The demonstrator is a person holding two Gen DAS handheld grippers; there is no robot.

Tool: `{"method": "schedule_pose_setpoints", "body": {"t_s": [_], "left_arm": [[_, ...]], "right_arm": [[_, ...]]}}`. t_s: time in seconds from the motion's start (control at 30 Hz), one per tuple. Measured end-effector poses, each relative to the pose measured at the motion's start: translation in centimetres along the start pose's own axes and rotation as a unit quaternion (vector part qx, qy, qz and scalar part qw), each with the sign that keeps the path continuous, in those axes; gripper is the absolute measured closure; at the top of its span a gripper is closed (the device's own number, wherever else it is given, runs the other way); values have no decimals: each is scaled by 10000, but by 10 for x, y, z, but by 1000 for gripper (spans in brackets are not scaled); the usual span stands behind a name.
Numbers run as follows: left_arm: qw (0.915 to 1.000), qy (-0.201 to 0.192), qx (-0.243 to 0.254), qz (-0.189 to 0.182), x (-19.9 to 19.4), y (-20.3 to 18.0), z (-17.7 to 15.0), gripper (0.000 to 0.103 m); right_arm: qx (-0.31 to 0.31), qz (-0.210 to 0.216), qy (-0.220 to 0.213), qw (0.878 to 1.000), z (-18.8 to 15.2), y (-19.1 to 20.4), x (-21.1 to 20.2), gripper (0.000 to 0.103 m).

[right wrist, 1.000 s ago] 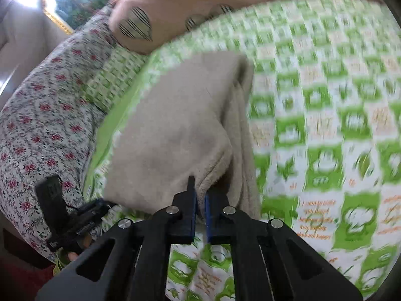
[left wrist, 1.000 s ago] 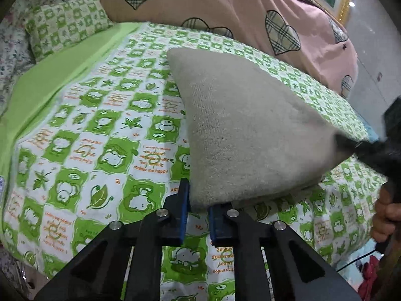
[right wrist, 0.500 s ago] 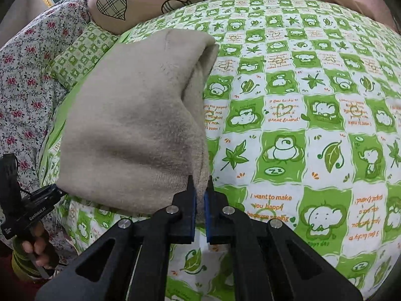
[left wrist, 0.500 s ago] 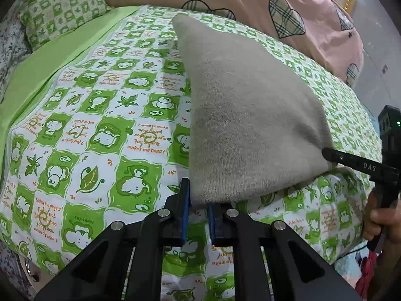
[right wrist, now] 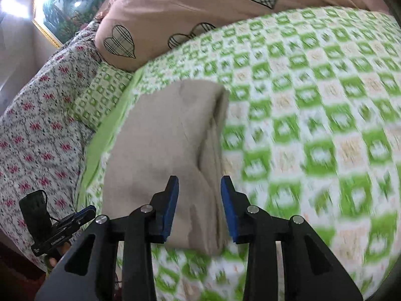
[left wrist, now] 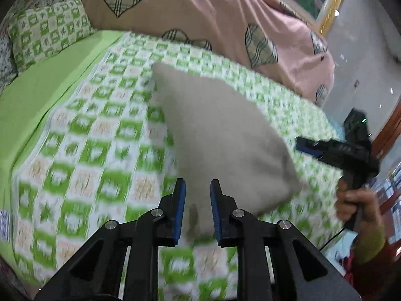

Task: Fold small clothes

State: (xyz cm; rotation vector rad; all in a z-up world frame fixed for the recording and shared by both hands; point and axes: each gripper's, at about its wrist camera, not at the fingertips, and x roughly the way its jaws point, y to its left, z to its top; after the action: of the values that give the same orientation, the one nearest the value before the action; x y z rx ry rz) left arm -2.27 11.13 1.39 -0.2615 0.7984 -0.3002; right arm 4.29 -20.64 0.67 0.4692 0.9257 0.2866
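Now, my left gripper and right gripper both opening, folded beige garment between loose pads, on green checked bedspread.

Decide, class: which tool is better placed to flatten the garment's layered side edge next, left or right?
Right, probably. The right tool, jaws opening, sits directly over the beige garment's stacked layers. The left tool, also opening, straddles only the opposite smooth corner.

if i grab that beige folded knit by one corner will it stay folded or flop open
Probably flops: the beige knit looks soft, with loose layers stacked at its right edge. It seems light and fuzzy, so it likely drags on the green checked sheet rather than sliding.
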Motion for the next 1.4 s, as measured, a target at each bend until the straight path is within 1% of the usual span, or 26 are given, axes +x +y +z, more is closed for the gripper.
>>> {"method": "schedule_pose_setpoints", "body": {"t_s": [0.03, 0.1, 0.17, 0.2, 0.23, 0.27, 0.33, 0.4, 0.47, 0.5, 0.53, 0.63, 0.7, 0.77, 0.8, 0.9, 0.93, 0.97, 1.0, 1.03, 1.1, 1.17, 1.23, 1.3, 1.37, 1.4], "left_arm": [[10000, -35, 1, -76, 4, -1, 7, 79], [10000, -64, 52, -33, 13, -6, 17, 78], [9999, 16, 92, -57, 25, -10, 26, 78], [9999, 44, 85, -78, 28, -10, 28, 78], [9999, 88, 84, -101, 33, -11, 32, 77], [9998, 121, 96, -99, 36, -13, 35, 77], [9998, 120, 156, -74, 40, -15, 41, 71], [9998, 98, 174, -45, 42, -16, 45, 67], [9998, 110, 135, -76, 44, -15, 48, 67], [9998, 121, 112, -98, 45, -14, 50, 67], [9998, 121, 100, -91, 45, -13, 52, 67], [9999, 79, 71, -119, 47, -10, 58, 67], [9998, 24, 78, -169, 49, -11, 63, 67], [9997, -15, 94, -243, 53, -13, 67, 67], [9995, -7, 101, -286, 58, -13, 70, 67], [9995, 207, 62, -213, 83, -7, 75, 71], [9993, 345, 101, -87, 95, -4, 74, 74], [9988, 473, 123, 7, 103, -1, 73, 74], [9984, 552, 126, 22, 111, 3, 72, 73], [9986, 523, 93, -60, 113, 8, 70, 73], [9984, 550, 66, -78, 114, 9, 71, 73], [9983, 532, 219, 40, 113, 4, 71, 73], [9986, 474, 212, 58, 109, 3, 69, 73], [9992, 403, 69, -30, 100, 4, 68, 75], [9995, 290, -1, -86, 83, 2, 66, 75], [9997, 231, 7, -98, 73, 0, 63, 75]], "right_arm": [[85, 99, 32, 9999, 6, -1, 9, 67], [262, 269, 92, 9993, 18, -3, 26, 67], [367, 308, 205, 9986, 27, -5, 44, 67], [396, 351, 264, 9983, 28, -5, 49, 68], [403, 423, 344, 9977, 31, -4, 56, 76], [266, 270, 369, 9986, 33, -1, 59, 93], [-100, -168, 290, 9994, 37, 5, 57, 93], [-76, -244, 378, 9990, 39, -1, 60, 93], [-63, -332, 591, 9977, 38, -6, 68, 92], [-23, -375, 557, 9977, 37, -7, 67, 88], [14, -357, 472, 9982, 37, -6, 62, 86], [-138, -585, 20, 9982, 39, 9, 40, 86], [-338, -426, -135, 9984, 40, 25, 35, 86], [-517, -184, -21, 9985, 42, 41, 43, 86], [-562, -165, 62, 9983, 43, 45, 51, 86], [-565, -444, 280, 9970, 48, 40, 80, 86], [-515, -511, 372, 9967, 49, 36, 89, 86], [-495, -610, 452, 9959, 50, 30, 98, 89], [-501, -682, 497, 9952, 49, 26, 104, 92], [-453, -689, 524, 9952, 49, 19, 110, 94], [-373, -621, 489, 9962, 49, 12, 111, 99], [-318, -553, 461, 9969, 50, 9, 112, 100], [-228, -504, 432, 9975, 51, 7, 109, 100], [-209, -478, 341, 9981, 49, 9, 99, 99], [-296, -507, 266, 9979, 43, 17, 85, 95], [-354, -493, 219, 9979, 38, 22, 76, 95]]}}
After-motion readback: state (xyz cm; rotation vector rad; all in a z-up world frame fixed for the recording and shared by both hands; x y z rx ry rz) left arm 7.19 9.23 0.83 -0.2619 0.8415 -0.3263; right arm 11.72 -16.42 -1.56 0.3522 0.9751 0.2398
